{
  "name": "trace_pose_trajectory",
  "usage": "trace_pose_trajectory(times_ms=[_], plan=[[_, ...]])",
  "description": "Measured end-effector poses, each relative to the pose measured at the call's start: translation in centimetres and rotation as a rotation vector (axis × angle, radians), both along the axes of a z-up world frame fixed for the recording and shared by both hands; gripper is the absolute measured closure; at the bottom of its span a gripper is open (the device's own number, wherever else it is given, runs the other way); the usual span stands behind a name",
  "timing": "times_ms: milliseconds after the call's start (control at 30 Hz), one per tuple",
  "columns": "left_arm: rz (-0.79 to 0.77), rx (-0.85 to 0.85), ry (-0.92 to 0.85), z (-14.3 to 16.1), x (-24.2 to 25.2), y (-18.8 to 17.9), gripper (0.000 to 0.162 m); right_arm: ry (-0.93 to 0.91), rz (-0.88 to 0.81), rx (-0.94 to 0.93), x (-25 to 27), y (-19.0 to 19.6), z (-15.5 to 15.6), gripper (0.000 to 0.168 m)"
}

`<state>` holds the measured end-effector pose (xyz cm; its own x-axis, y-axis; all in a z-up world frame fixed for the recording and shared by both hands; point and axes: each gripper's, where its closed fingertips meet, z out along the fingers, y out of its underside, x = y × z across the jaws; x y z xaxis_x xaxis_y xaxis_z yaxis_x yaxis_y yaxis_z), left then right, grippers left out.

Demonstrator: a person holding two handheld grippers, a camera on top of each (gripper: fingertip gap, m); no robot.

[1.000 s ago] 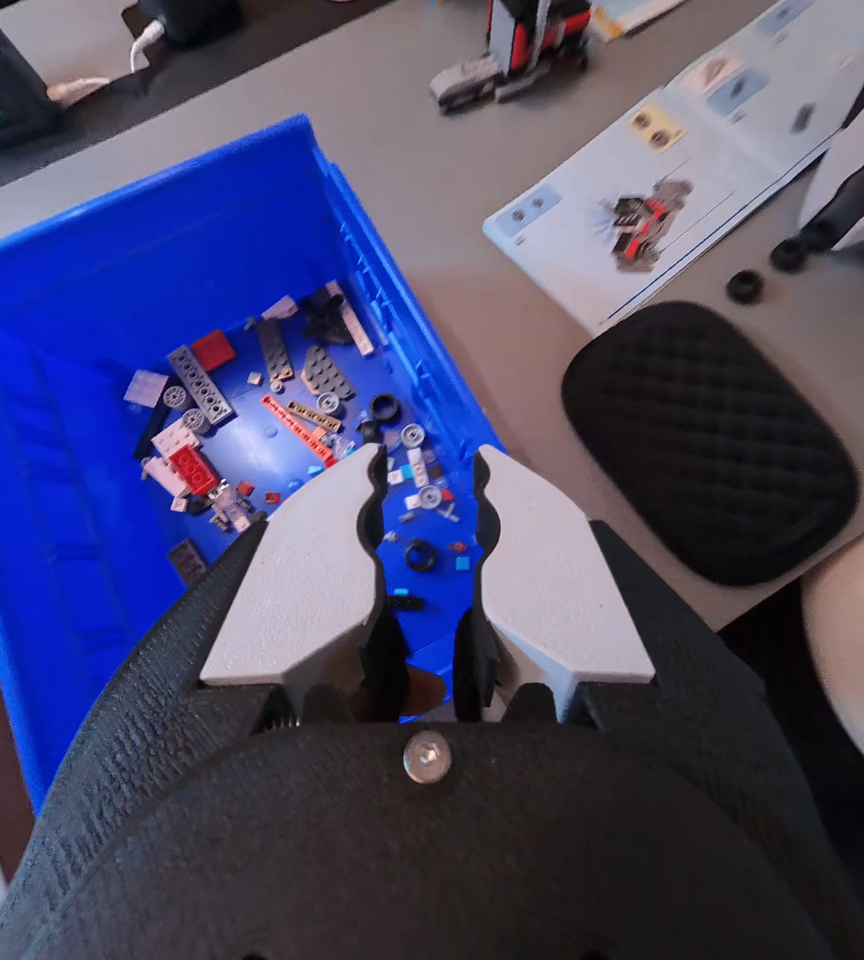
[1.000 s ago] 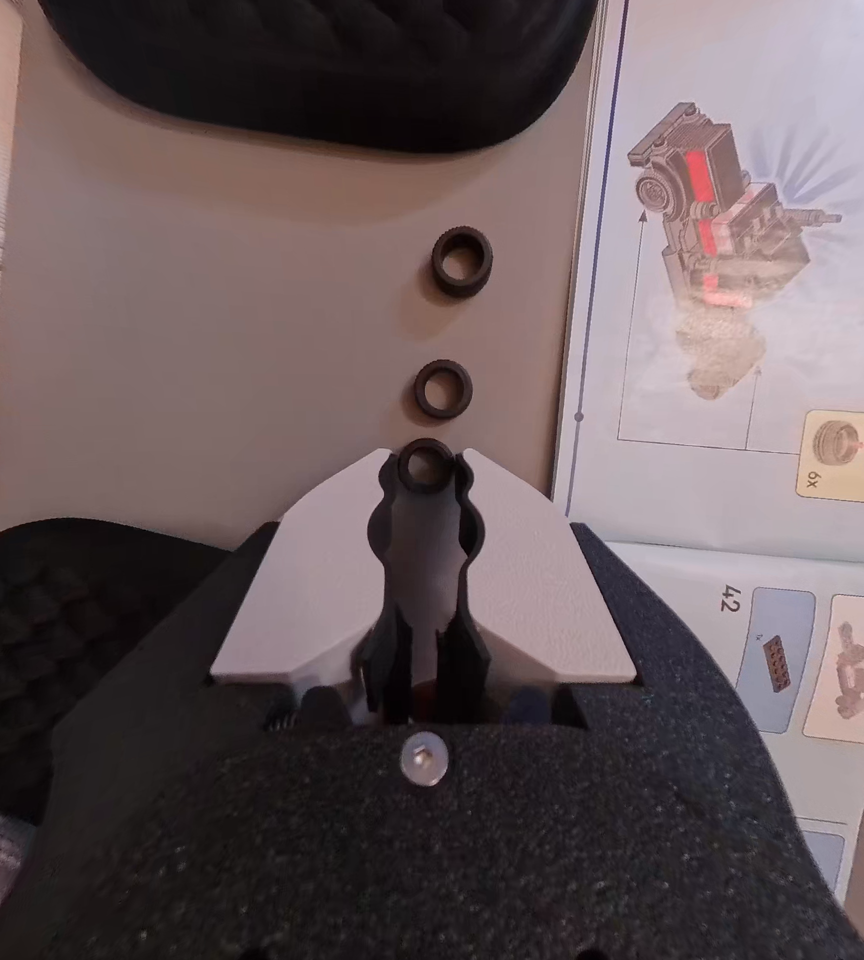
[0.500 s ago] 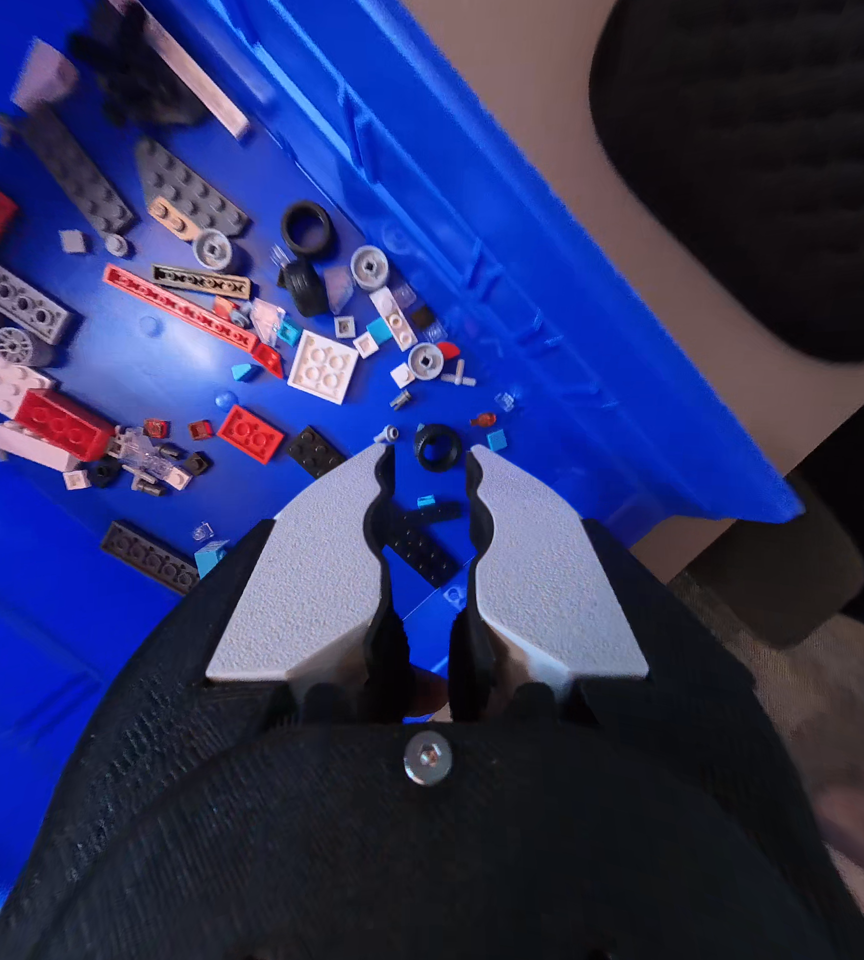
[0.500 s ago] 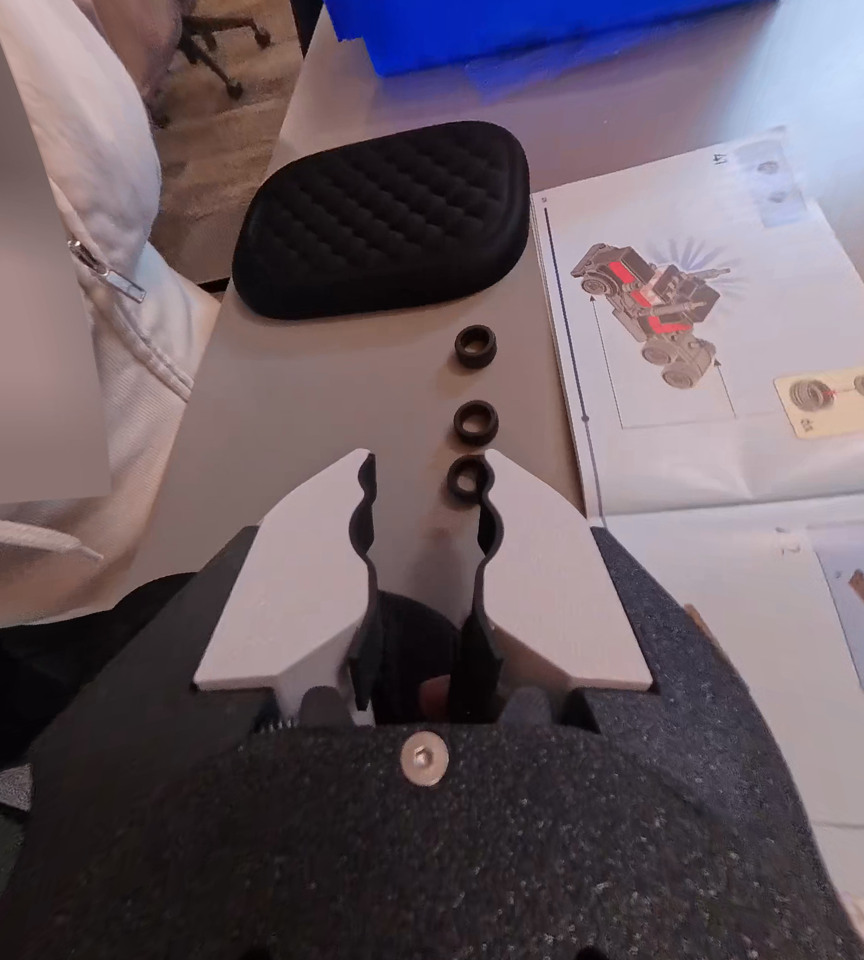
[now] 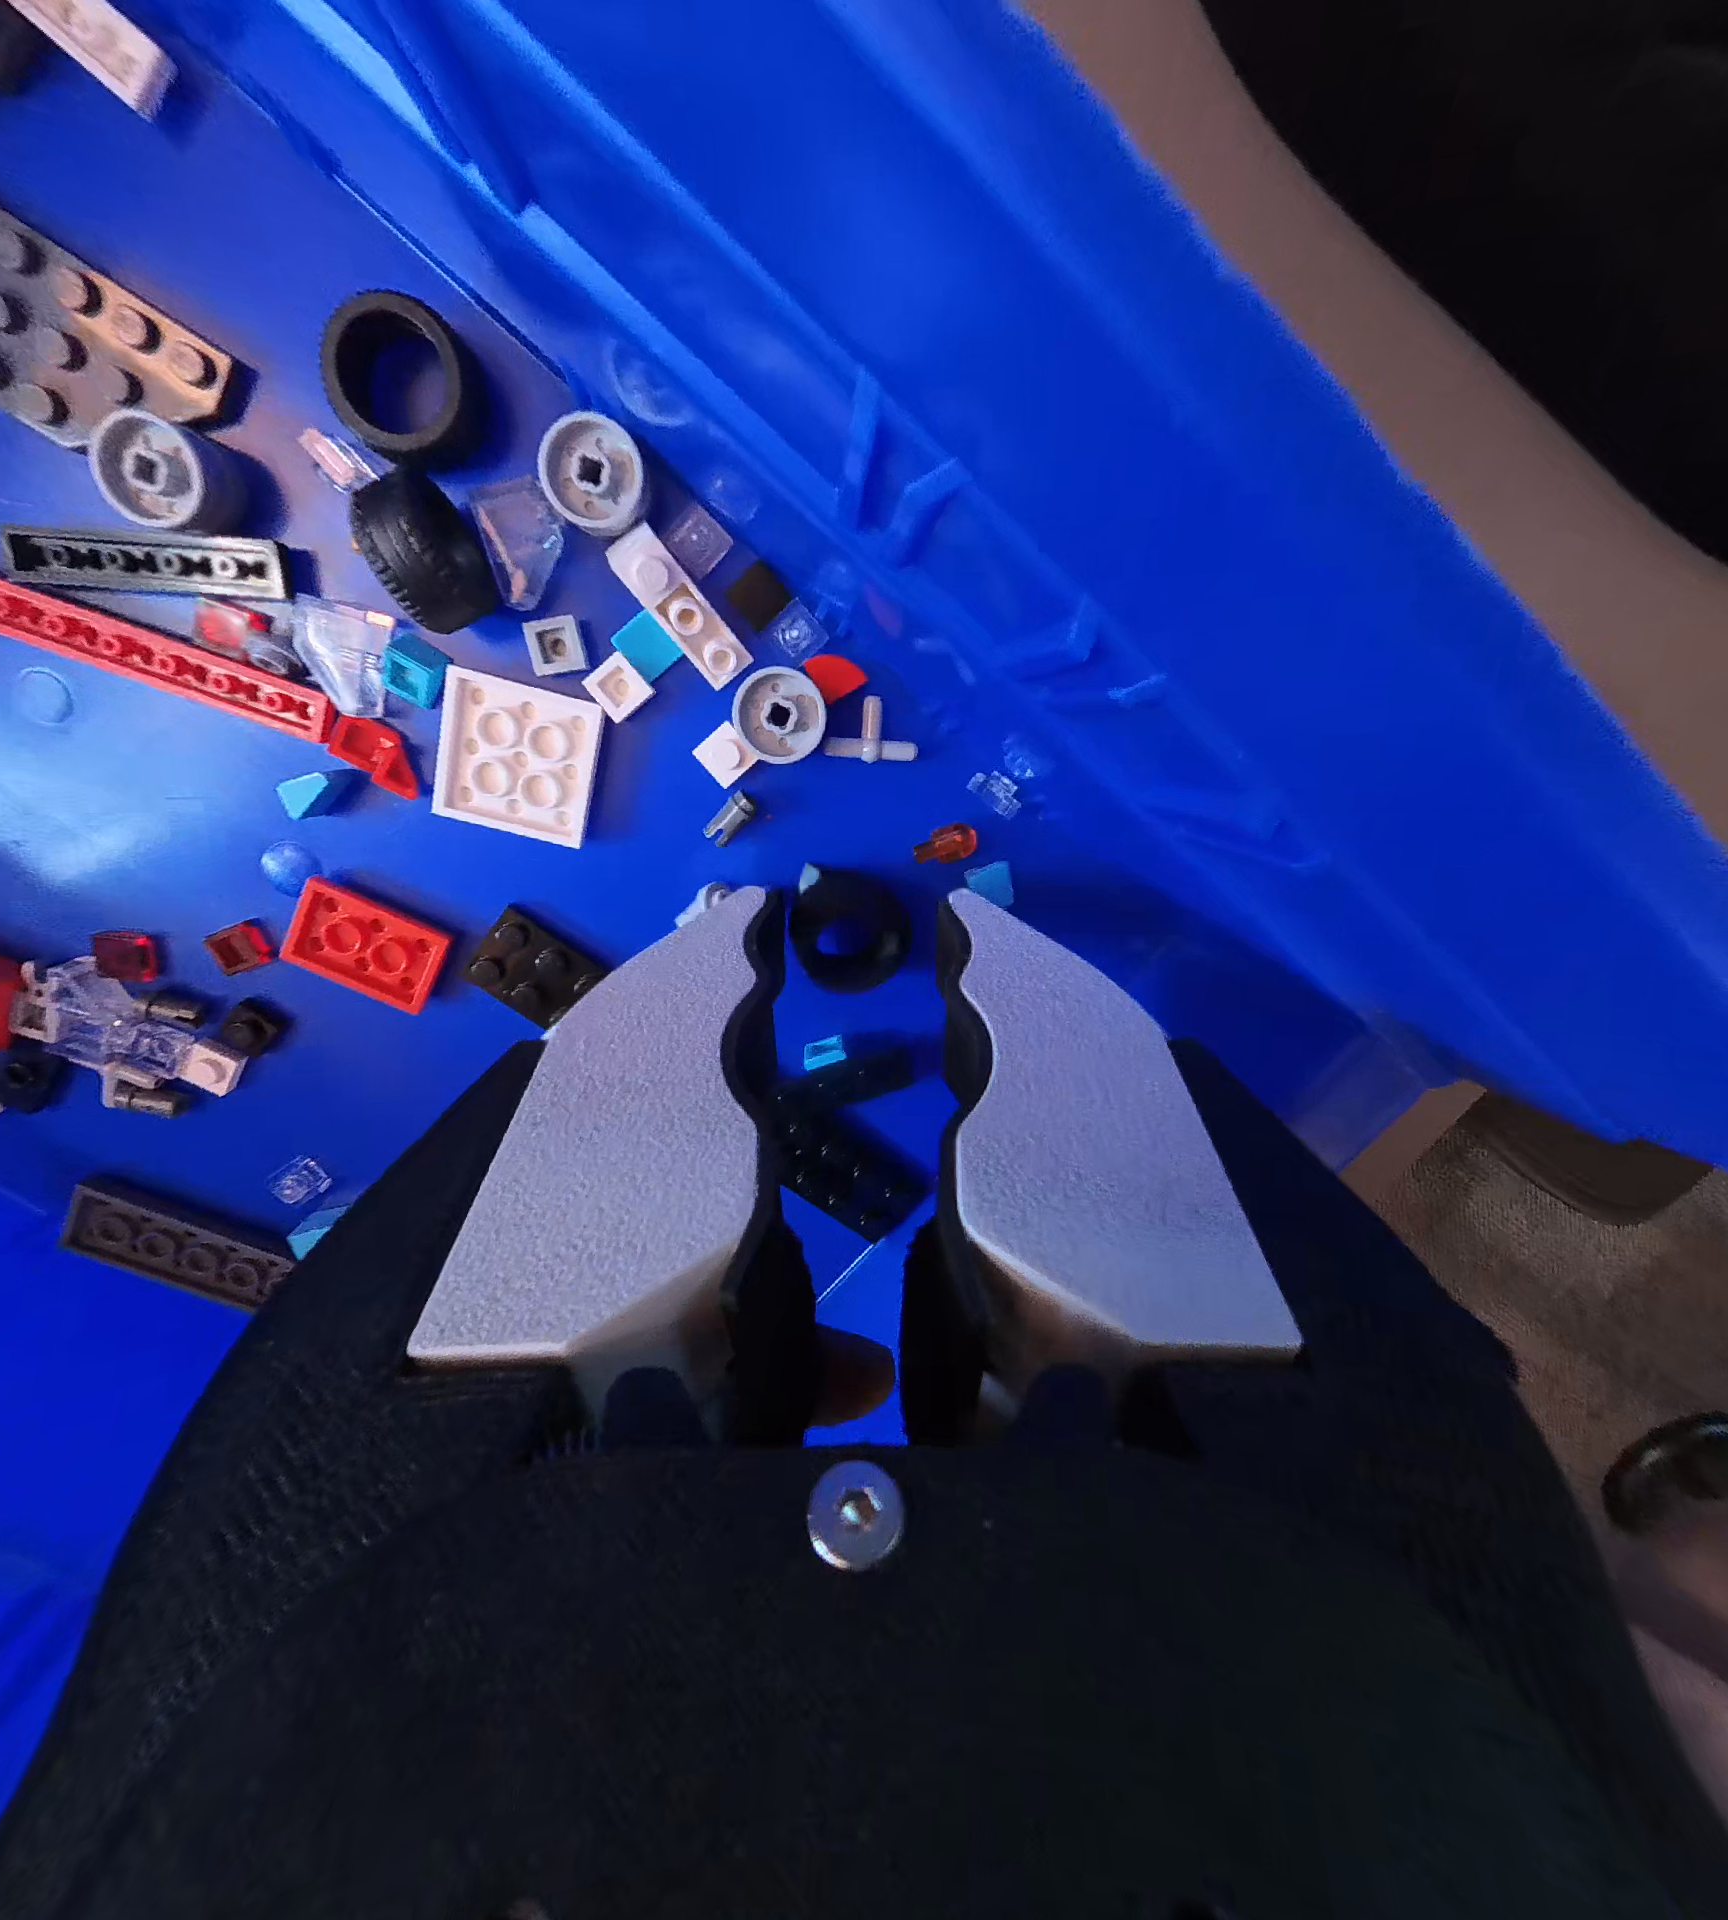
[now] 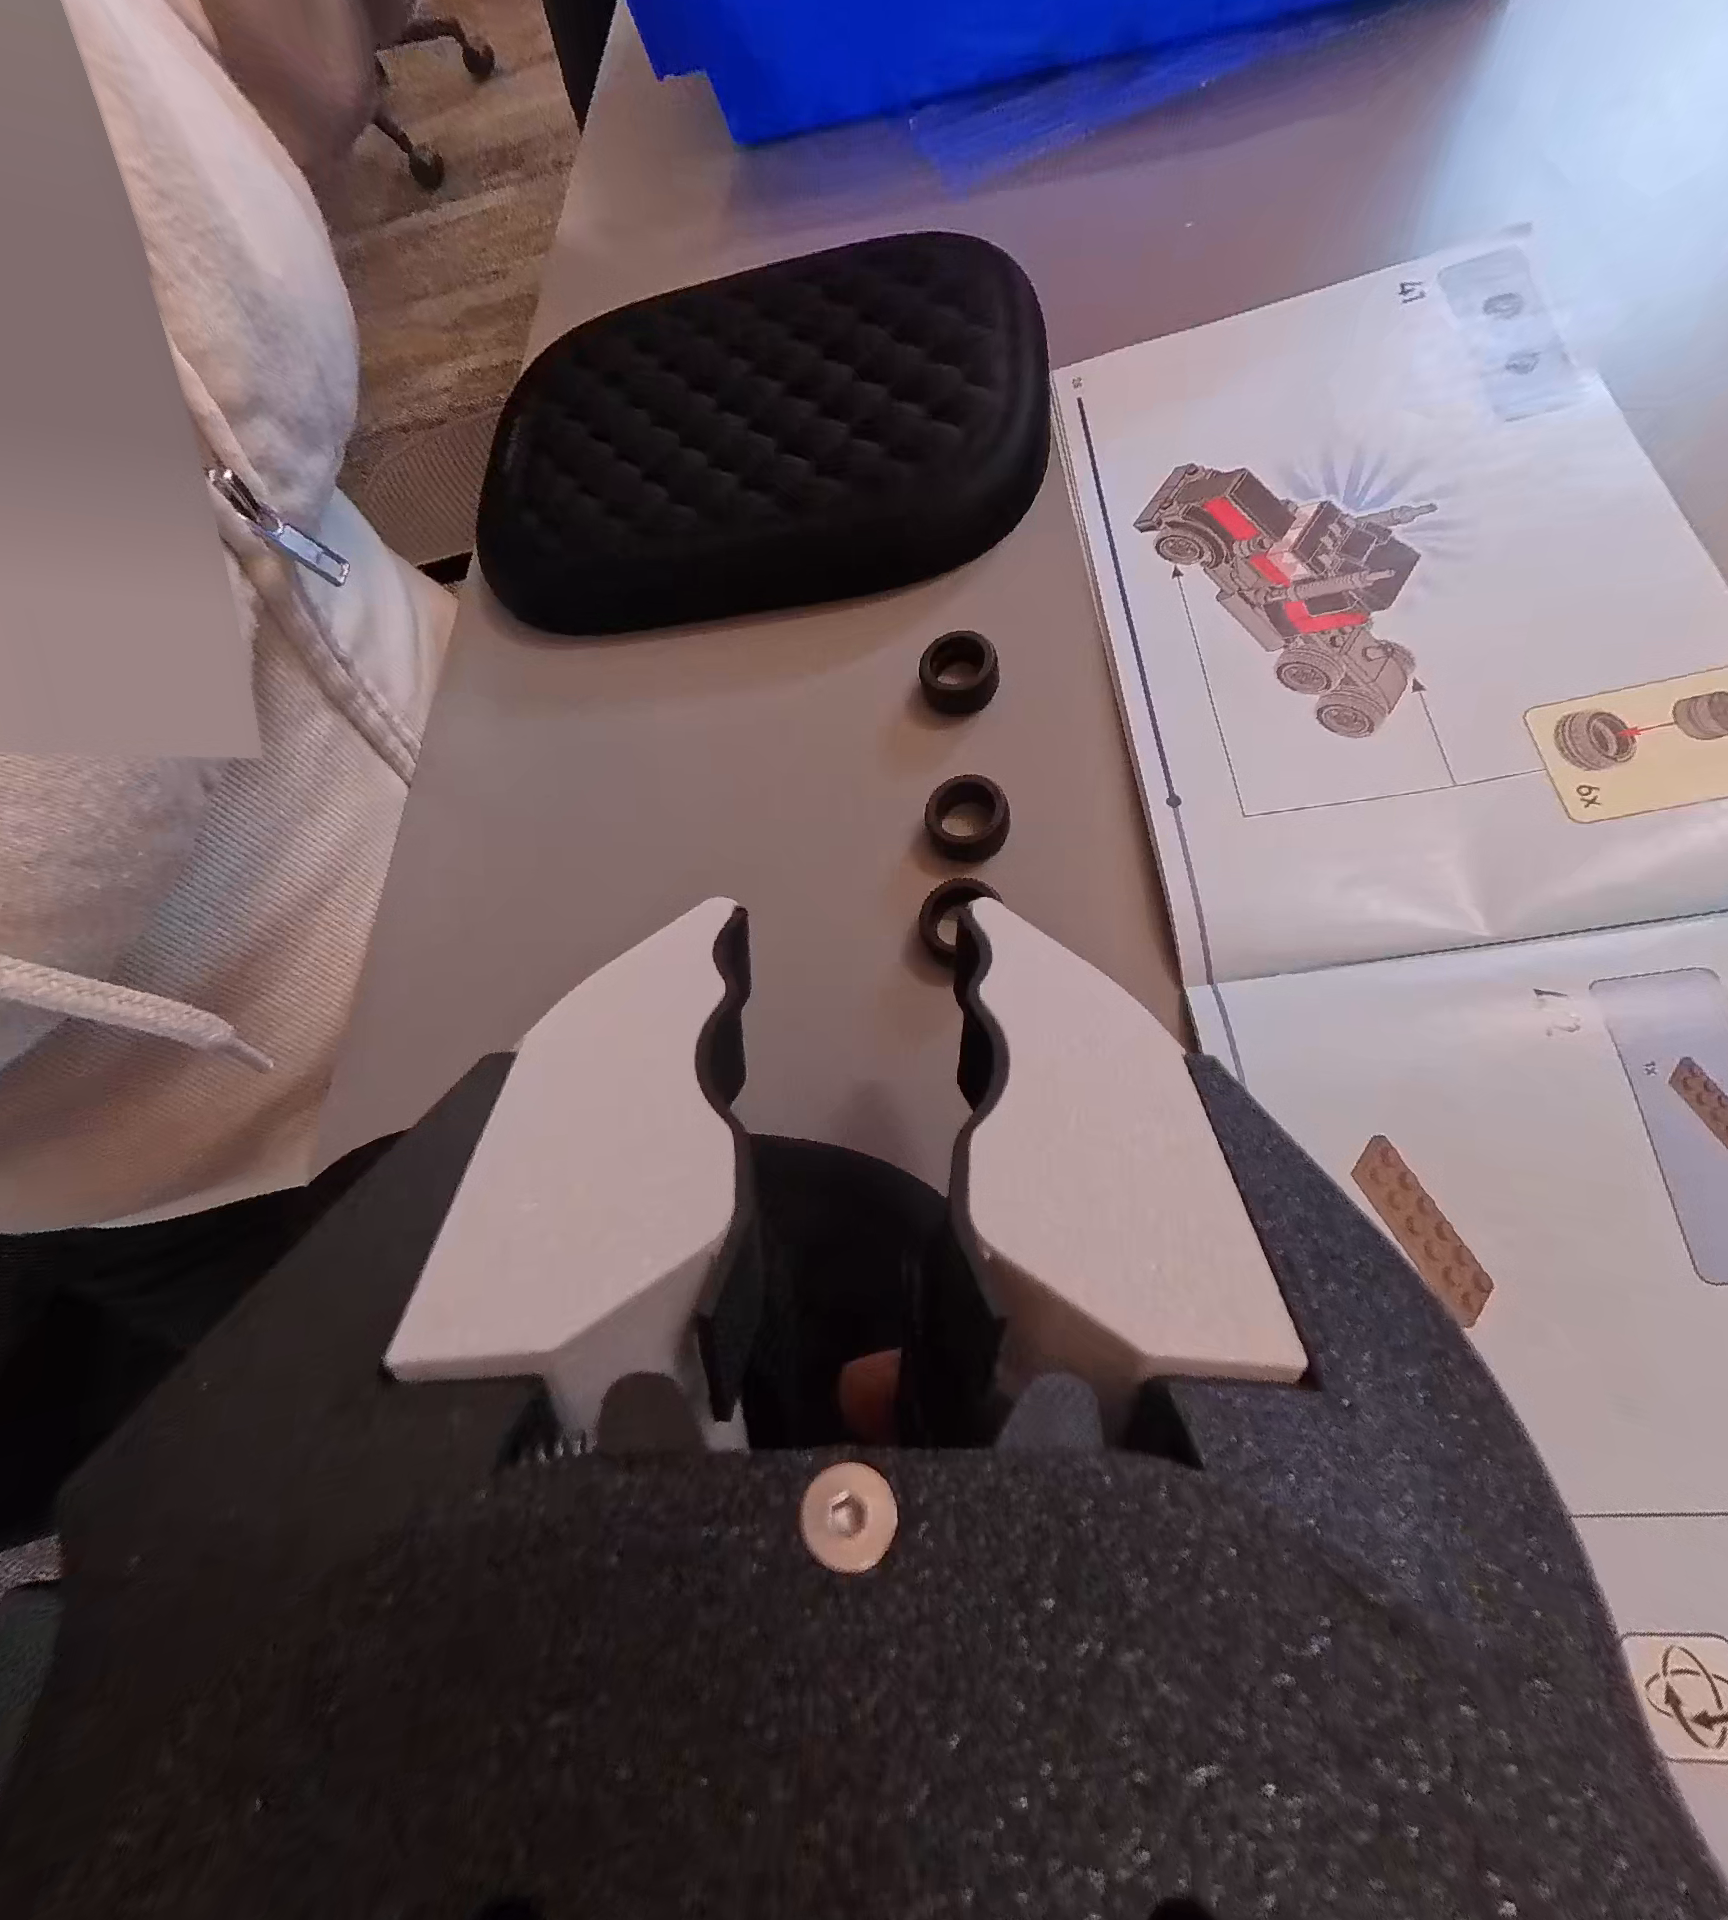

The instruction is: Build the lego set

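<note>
Partly behind right tongs (image 6: 849,930) tip, nearest black tyre (image 6: 946,920)

We hold our left gripper (image 5: 852,914) tipped steeply downward, its two pale fingers (image 5: 631,1122) parted with a narrow gap between the wavy inner edges, tips pointing toward twelve o'clock. Our right gripper (image 6: 855,925) sits lower and flatter, jaws spread wider, tips also toward twelve o'clock, nothing gripped between its fingers (image 6: 1099,1153).
</note>
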<state>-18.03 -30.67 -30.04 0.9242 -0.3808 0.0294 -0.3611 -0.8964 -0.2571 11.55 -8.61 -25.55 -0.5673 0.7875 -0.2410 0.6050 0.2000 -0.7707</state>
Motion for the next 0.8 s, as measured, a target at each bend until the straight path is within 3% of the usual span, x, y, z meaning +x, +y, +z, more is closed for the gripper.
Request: trace_pose_trajectory(times_ms=[300, 467, 567, 633, 733, 800], plan=[[0.045, -0.002, 0.020, 0.2, -0.8, -0.5, 0.139, 0.018, 0.007, -0.013, 0.3, -0.2, 0.1, 0.129], [0.174, 0.183, -0.004, 3.3, -1.7, 1.0, 0.140, 0.072, 0.004, -0.007, -0.5, -0.3, 0.7, 0.130], [0.307, 0.442, -0.029, 7.7, -2.5, 3.4, 0.139, 0.167, -0.011, 0.008, -1.9, -0.3, 1.8, 0.130], [0.360, 0.699, -0.137, 12.4, -1.3, 5.7, 0.140, 0.273, -0.012, 0.010, -3.3, -0.6, 3.5, 0.131], [0.285, 1.057, -0.495, 20.6, 4.2, 8.6, 0.140, 0.406, 0.038, -0.005, -4.9, -1.9, 6.0, 0.131], [0.190, 1.115, -0.723, 23.2, 8.6, 9.9, 0.140, 0.483, 0.074, 0.003, -5.8, -2.8, 7.8, 0.130]])
